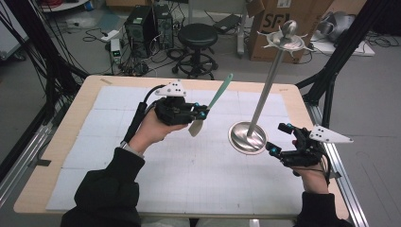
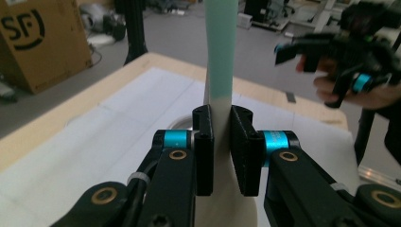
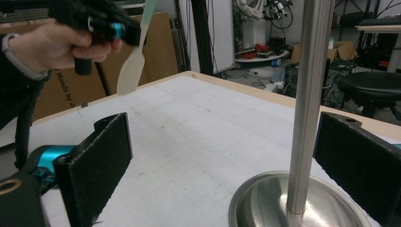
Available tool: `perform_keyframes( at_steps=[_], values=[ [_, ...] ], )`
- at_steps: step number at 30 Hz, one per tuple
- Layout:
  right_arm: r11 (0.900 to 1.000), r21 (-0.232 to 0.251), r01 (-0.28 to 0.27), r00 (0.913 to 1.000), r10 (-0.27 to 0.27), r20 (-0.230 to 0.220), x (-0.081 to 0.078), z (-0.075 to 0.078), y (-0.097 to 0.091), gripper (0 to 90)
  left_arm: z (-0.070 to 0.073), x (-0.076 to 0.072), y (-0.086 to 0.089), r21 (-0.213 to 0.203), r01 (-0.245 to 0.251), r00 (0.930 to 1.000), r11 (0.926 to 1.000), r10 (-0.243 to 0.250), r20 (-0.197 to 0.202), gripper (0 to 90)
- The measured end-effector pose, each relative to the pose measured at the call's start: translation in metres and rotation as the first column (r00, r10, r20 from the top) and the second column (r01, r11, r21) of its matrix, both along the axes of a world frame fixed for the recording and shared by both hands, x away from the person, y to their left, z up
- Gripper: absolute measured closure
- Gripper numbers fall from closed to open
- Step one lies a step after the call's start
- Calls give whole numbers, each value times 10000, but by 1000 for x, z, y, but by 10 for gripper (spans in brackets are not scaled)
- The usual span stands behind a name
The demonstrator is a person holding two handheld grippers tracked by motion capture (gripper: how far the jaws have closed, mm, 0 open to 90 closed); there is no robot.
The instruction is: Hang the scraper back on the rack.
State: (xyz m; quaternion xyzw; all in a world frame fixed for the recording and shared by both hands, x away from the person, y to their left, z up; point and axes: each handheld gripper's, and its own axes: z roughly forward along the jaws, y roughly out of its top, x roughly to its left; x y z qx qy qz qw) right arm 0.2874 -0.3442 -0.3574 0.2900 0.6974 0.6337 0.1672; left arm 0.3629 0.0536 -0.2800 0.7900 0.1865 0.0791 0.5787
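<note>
The left gripper (image 1: pixel 202 113), clamped on the spatula (image 1: pixel 211 105), holds it left of the stand (image 1: pixel 248 137), handle tilting toward the table's (image 1: pixel 71 123) far right corner; the right gripper (image 1: pixel 279 138) gapes beside the base.

One spatula with a mint-green handle and cream blade (image 1: pixel 213 101) is up above the worktop (image 1: pixel 56 142). One polished steel stand with a round base, a tall pole and a hooked top disc (image 1: pixel 248 137) stands near the worktop's right edge. Two hand-held grippers are here: the left hand-held gripper (image 1: pixel 202 113) and the right hand-held gripper (image 1: pixel 279 138).

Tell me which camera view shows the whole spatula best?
The high view: the spatula shows whole there, green handle up, pale blade down, clamped in the left gripper. The left gripper view shows its middle between the jaws; the right gripper view shows the blade and part of the handle.
</note>
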Motion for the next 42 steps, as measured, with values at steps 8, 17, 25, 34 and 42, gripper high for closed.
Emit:
perform_keyframes(
  at_steps=[8,17,25,34,42],
  values=[
    [10000,76,30,10000,-30,-20,-1,0,-1,44,30,3,-16,-262,147,9986,9995,-134,511,802],
    [9999,111,-16,10000,16,15,-1,0,-1,44,49,6,-30,-190,204,9956,9996,-186,914,802],
    [9999,137,-5,10000,6,-21,-1,0,-2,44,63,6,-41,-205,256,9917,9995,-229,1264,802],
    [9998,192,-11,10000,12,-50,-2,0,-2,44,64,10,-43,8,7,9903,10000,-8,1391,801],
    [9998,182,-8,10000,9,-95,-1,-2,-2,44,63,10,-48,-127,114,9909,9999,-96,1346,801]
  ],
)
